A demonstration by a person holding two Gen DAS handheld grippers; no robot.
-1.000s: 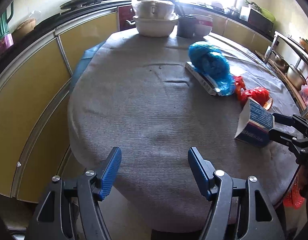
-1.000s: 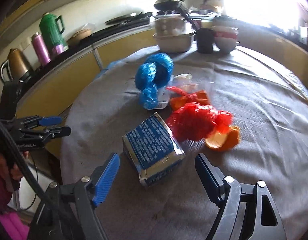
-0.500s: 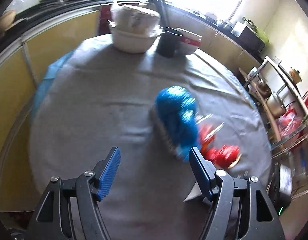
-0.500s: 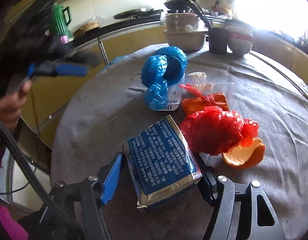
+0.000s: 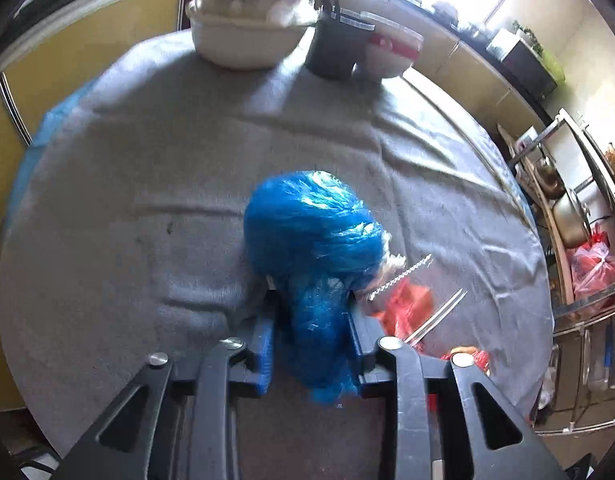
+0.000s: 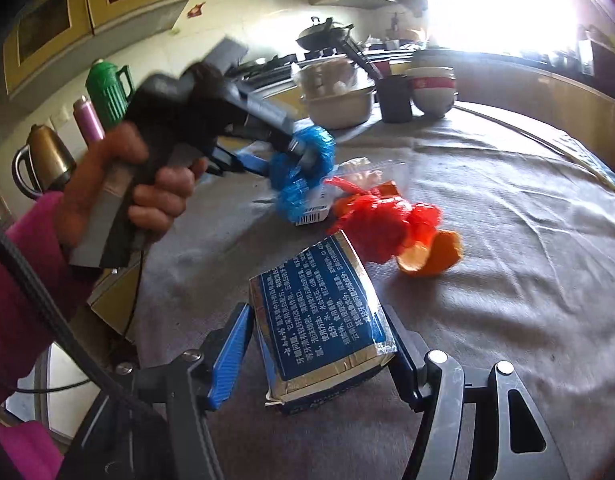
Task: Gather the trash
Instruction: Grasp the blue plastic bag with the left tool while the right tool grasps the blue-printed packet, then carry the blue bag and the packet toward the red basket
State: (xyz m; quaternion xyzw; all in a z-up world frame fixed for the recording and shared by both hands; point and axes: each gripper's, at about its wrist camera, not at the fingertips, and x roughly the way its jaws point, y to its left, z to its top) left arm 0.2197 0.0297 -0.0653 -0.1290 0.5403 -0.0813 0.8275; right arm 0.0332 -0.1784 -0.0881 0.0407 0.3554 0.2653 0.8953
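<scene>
A: Plastic first. In the left wrist view, the left hand-held gripper (image 5: 311,340) has its jaws pressed in on the tail of the blue plastic bag (image 5: 311,236), likely because the crumpled neck is the easiest part to pinch and lift. The bag's bulk rests on the grey cloth of the counter (image 5: 147,208), with a clear plastic tray (image 5: 411,280) and red scraps just beside it.

B: And what's around it?

A: A white lidded pot (image 5: 243,20), a dark cup (image 5: 333,48) and a bowl (image 5: 391,52) stand at the counter's far edge, with yellow cabinets behind.

B: The right wrist view?

A: The right hand-held gripper (image 6: 319,348) straddles the blue carton (image 6: 323,320), its jaws close against both sides; whether it truly grips, I cannot tell. A red plastic bag (image 6: 383,224) and an orange peel (image 6: 431,256) lie beyond. A green thermos (image 6: 107,92) and a kettle (image 6: 43,160) line the kitchen's back worktop.
</scene>
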